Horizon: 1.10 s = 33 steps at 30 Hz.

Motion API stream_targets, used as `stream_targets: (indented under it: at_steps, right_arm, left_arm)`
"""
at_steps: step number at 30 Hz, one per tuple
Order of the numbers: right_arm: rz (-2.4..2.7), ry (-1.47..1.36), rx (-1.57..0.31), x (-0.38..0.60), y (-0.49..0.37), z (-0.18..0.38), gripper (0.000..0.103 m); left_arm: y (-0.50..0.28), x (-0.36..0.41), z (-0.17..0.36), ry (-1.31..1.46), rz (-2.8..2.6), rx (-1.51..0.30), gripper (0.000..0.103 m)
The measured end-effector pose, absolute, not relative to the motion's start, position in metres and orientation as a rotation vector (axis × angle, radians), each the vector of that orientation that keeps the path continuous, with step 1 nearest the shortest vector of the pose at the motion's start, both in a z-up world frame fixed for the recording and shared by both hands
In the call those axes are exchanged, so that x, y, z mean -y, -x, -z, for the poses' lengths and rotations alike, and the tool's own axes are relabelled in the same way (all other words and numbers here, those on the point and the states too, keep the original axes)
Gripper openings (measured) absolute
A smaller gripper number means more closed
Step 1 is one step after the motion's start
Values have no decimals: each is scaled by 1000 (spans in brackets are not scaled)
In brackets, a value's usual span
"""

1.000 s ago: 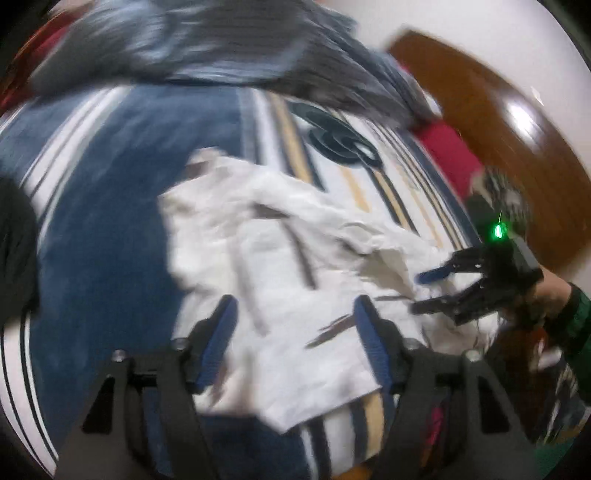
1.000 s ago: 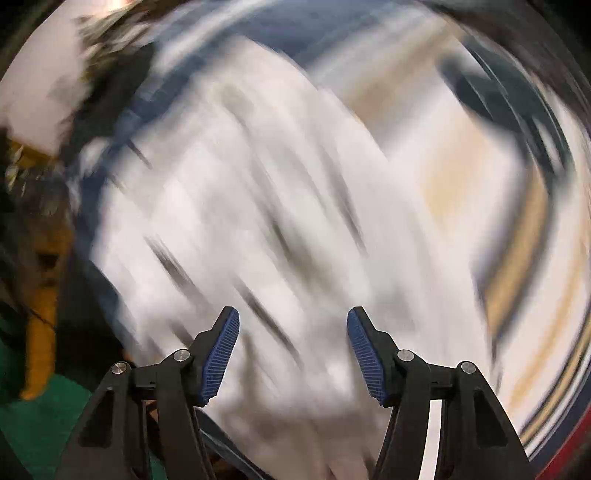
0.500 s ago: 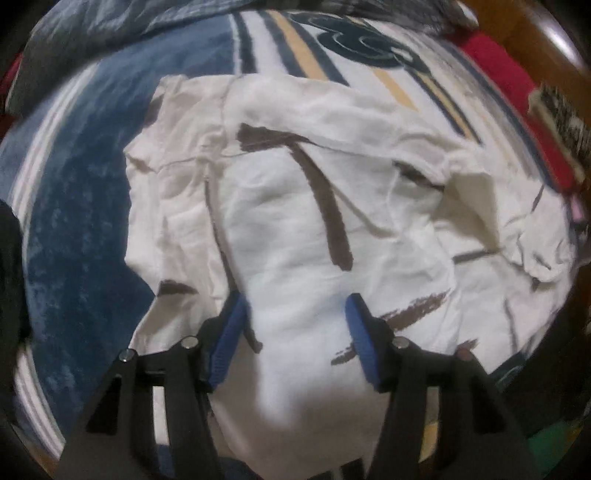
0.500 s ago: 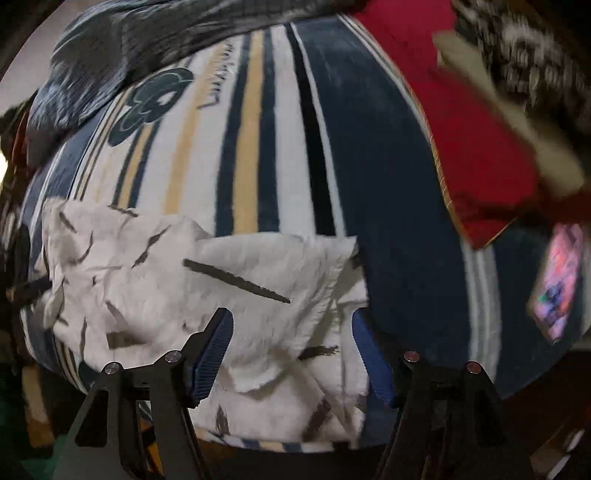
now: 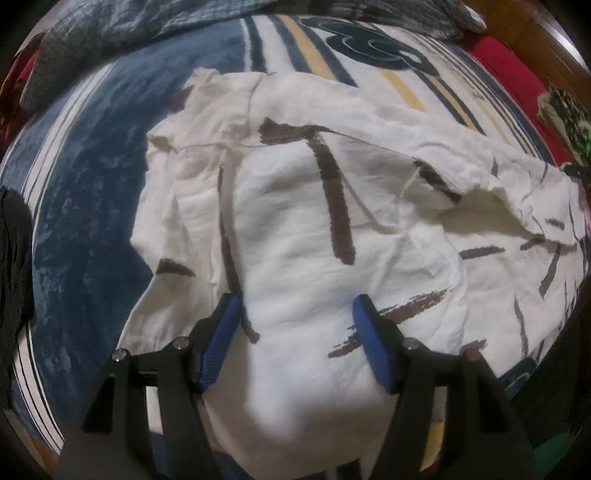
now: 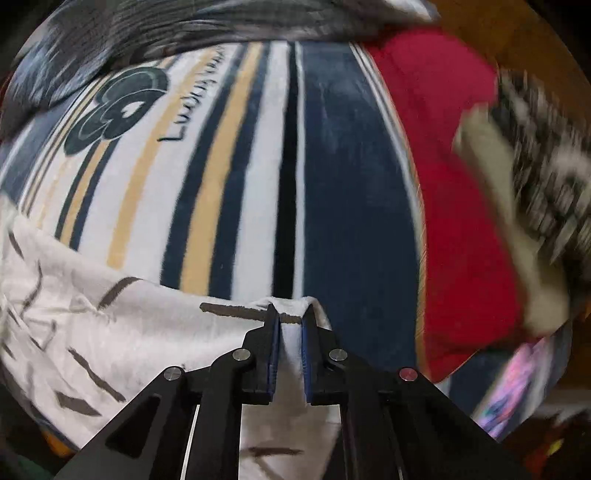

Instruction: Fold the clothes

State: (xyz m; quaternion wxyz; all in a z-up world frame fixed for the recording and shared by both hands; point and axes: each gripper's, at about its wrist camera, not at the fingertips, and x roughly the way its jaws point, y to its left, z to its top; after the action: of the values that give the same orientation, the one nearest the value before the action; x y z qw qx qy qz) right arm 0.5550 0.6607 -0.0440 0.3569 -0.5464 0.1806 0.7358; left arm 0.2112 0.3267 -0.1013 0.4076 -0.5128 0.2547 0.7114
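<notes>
A cream garment with dark brown brush-stroke marks (image 5: 303, 229) lies crumpled on a striped blue, white and tan blanket (image 5: 92, 155). My left gripper (image 5: 295, 314) is open, its blue pads low over the garment's near part, with cloth between the fingers. In the right wrist view the same garment (image 6: 110, 332) spreads to the left, and my right gripper (image 6: 290, 314) is shut on a fold at its right edge, over the blanket (image 6: 332, 184).
A grey-blue checked garment (image 5: 147, 22) lies bunched at the far side. A red cloth (image 6: 454, 184) and a black-and-white patterned item (image 6: 546, 177) lie to the right. A black cloth (image 5: 14, 266) sits at the left edge.
My right gripper has closed on the garment's right edge; half a second ago it was open above it. My left gripper has held its place over the garment, still open.
</notes>
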Motion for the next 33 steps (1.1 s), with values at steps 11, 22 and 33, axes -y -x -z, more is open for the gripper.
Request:
stream_targets:
  at_steps: [11, 22, 33]
  right_arm:
    - [-1899, 1211, -678, -620, -600, 31, 59]
    - [-1972, 1210, -903, -546, -587, 111, 50]
    - [-1868, 955, -1081, -503, -712, 115, 73]
  left_arm:
    - [-182, -312, 50, 1273, -1799, -437, 65]
    - [-229, -363, 76, 1228, -1820, -732, 65]
    - [-422, -549, 25, 719, -1278, -1064, 85]
